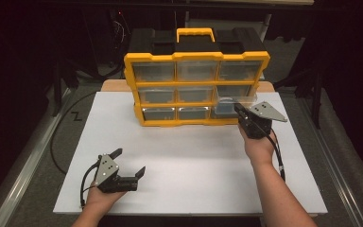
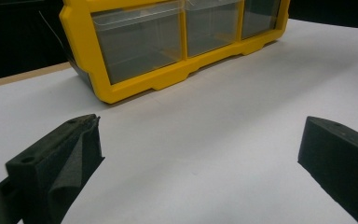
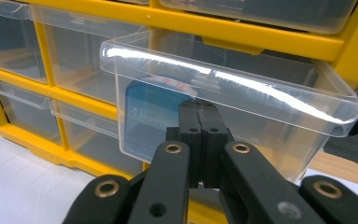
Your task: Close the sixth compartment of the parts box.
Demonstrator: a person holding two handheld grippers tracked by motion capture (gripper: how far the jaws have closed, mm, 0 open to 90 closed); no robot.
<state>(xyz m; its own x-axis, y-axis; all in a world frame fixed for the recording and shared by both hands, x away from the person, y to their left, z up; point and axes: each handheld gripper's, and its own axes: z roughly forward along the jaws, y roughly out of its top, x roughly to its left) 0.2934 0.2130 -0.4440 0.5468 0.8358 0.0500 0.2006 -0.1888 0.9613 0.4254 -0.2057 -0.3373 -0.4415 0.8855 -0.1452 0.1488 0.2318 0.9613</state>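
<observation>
**Right gripper clenched at drawer front; left gripper released**

The right gripper (image 3: pixel 200 109) is seen with its jaws pressed together, tips at the small tab under the lip of a clear drawer (image 3: pixel 242 100); whether the tab is pinched cannot be told. The drawer is drawn partly out of the yellow organiser (image 1: pixel 196 87), directly ahead of the jaws, with something blue (image 3: pixel 149 119) seen inside. The left gripper (image 1: pixel 127 163) is held with jaws spread wide and nothing between them, over the white table (image 1: pixel 194 161), well apart from the organiser.

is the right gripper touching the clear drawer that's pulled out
Touching: in the right gripper view the shut right gripper pinches the front tab of the clear drawer.
</observation>
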